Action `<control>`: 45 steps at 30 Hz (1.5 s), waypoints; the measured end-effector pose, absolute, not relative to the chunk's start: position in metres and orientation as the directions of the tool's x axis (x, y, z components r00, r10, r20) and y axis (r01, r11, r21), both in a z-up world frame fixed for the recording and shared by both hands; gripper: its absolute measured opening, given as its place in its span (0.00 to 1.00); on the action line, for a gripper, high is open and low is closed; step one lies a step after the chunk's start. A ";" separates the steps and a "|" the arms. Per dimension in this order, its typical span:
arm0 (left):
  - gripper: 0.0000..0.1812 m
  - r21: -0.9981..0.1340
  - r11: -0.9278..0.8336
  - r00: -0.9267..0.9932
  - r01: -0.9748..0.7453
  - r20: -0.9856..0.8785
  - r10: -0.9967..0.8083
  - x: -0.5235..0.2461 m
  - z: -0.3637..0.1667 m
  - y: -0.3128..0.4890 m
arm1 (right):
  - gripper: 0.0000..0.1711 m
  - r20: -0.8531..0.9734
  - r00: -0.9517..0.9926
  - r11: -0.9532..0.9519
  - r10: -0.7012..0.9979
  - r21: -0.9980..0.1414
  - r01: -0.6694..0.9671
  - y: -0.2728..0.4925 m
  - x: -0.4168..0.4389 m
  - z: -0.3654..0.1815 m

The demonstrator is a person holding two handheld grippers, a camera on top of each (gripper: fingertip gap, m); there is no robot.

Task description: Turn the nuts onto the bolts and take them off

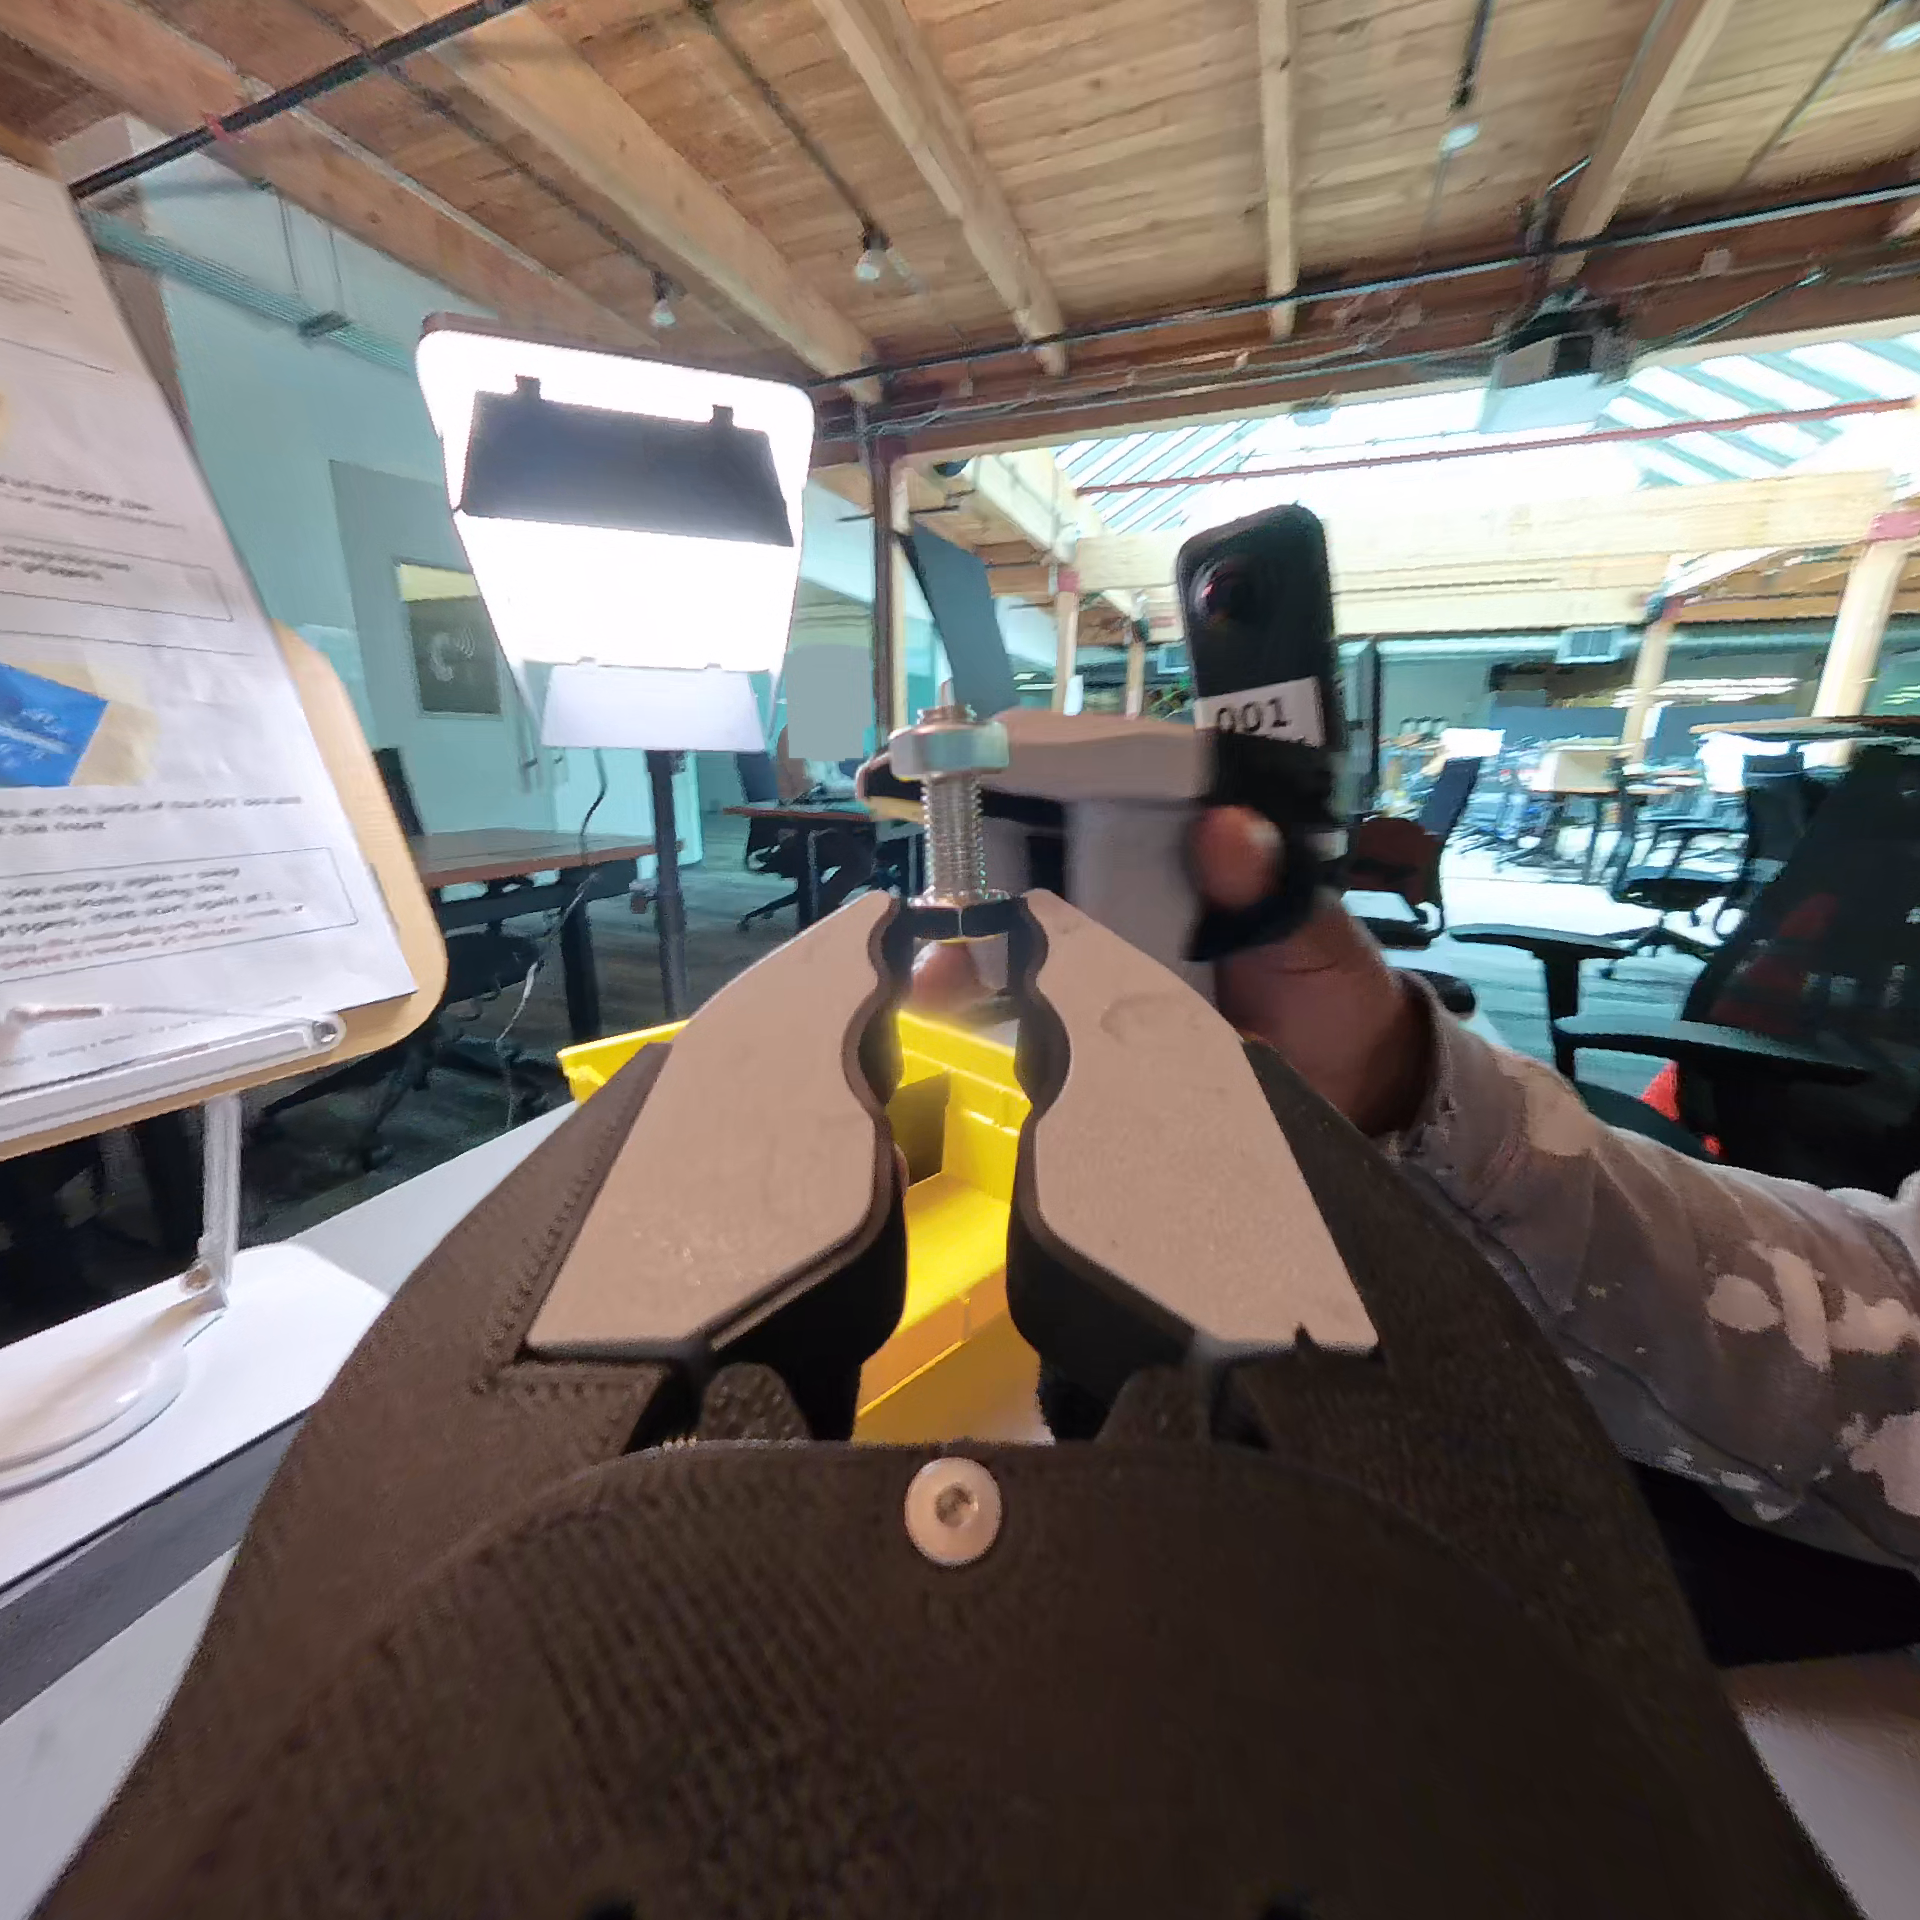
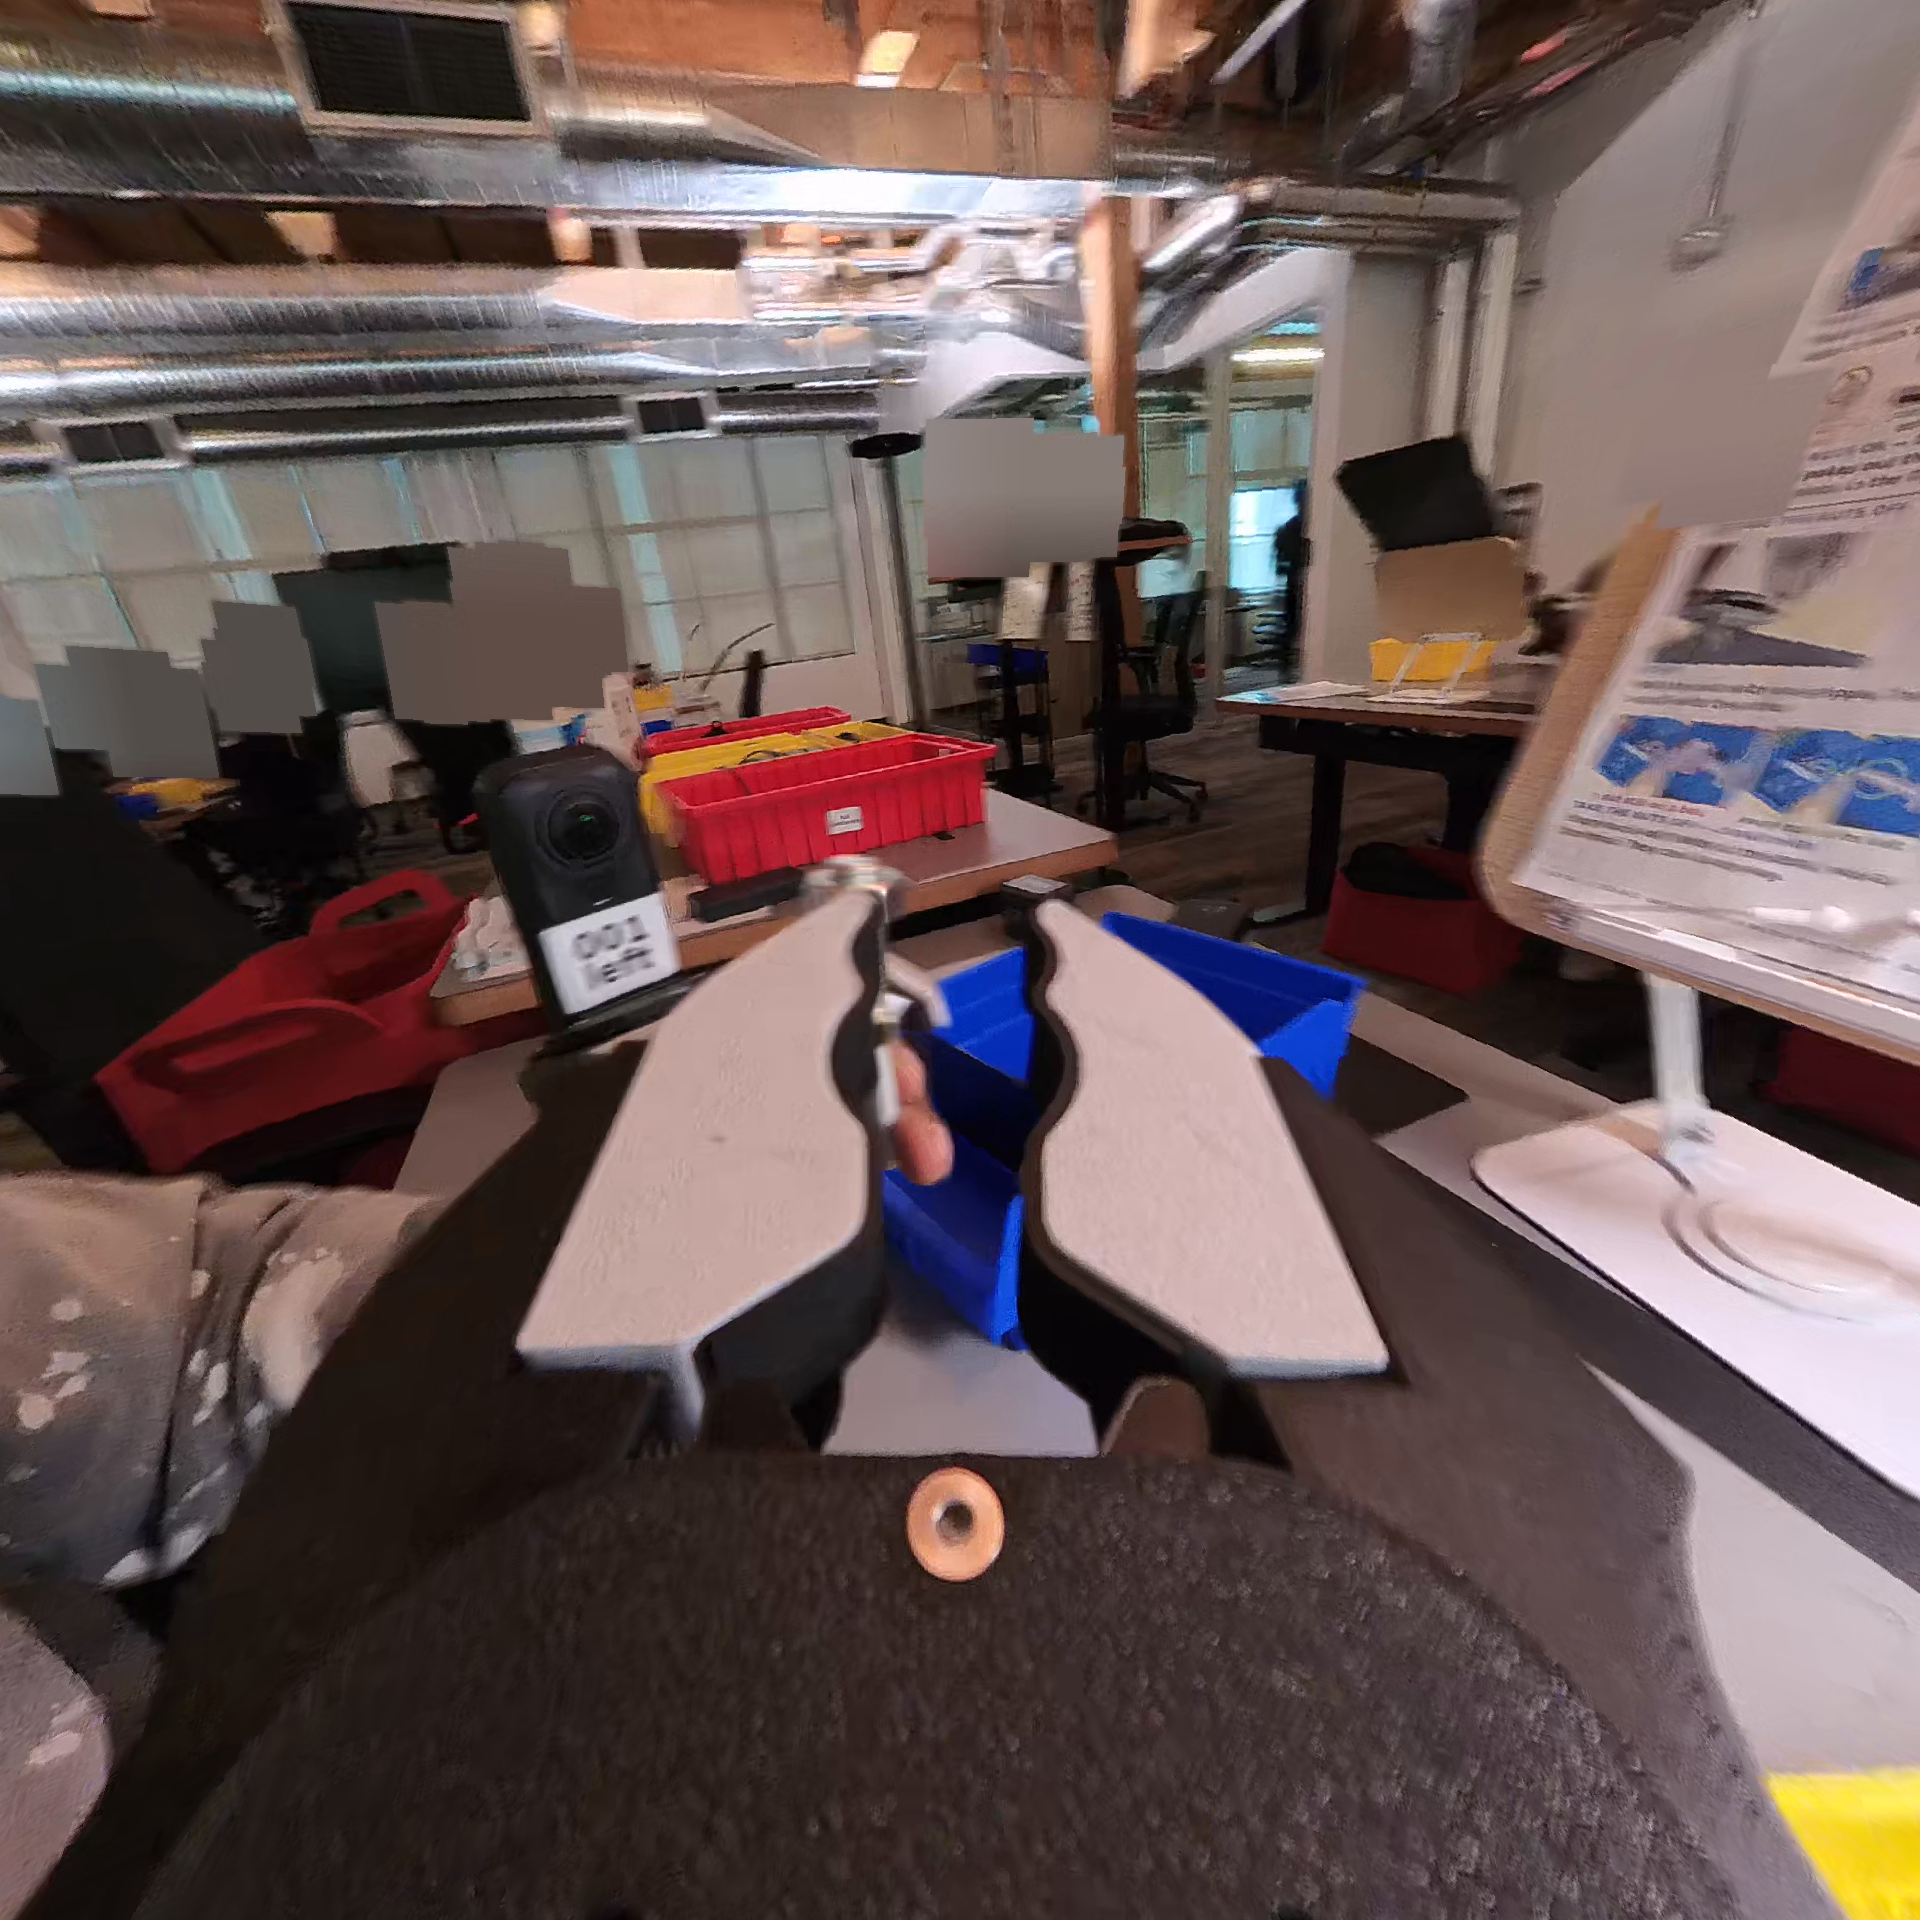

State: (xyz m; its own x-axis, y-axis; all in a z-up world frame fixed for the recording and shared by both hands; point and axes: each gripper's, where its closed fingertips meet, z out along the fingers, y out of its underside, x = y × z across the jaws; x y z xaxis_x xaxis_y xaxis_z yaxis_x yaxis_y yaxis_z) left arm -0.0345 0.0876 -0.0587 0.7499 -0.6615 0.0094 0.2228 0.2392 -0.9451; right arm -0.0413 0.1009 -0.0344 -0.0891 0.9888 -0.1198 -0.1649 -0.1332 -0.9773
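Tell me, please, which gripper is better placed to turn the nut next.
The right. The left gripper is shut on the head of the bolt, holding it upright. The right gripper is open beside the nut at the bolt's top, so it can probably close and twist.

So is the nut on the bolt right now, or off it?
On. The nut sits at the top of the bolt, bare thread below it; the left hand-held gripper clamps the bolt's head.
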 end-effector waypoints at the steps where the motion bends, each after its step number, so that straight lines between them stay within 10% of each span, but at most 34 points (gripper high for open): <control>1: 0.10 -0.944 0.240 0.749 0.226 0.011 -0.663 -0.035 -0.058 0.087 | 0.08 -0.138 -0.027 -0.141 0.990 -0.973 -0.182 0.114 -0.038 -0.034; 45: 0.10 -0.940 0.260 0.736 0.222 -0.014 -0.677 -0.030 -0.057 0.083 | 0.16 -0.133 -0.090 -0.150 0.987 -0.962 -0.226 0.108 -0.031 -0.024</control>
State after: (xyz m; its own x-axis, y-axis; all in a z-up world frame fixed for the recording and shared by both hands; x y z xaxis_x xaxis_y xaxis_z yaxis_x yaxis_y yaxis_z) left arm -0.0303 0.0834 -0.0566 0.7358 -0.6770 -0.0141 0.2215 0.2604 -0.9397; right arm -0.0311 0.1076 -0.0238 -0.0901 0.9870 -0.1330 -0.2260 -0.1503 -0.9625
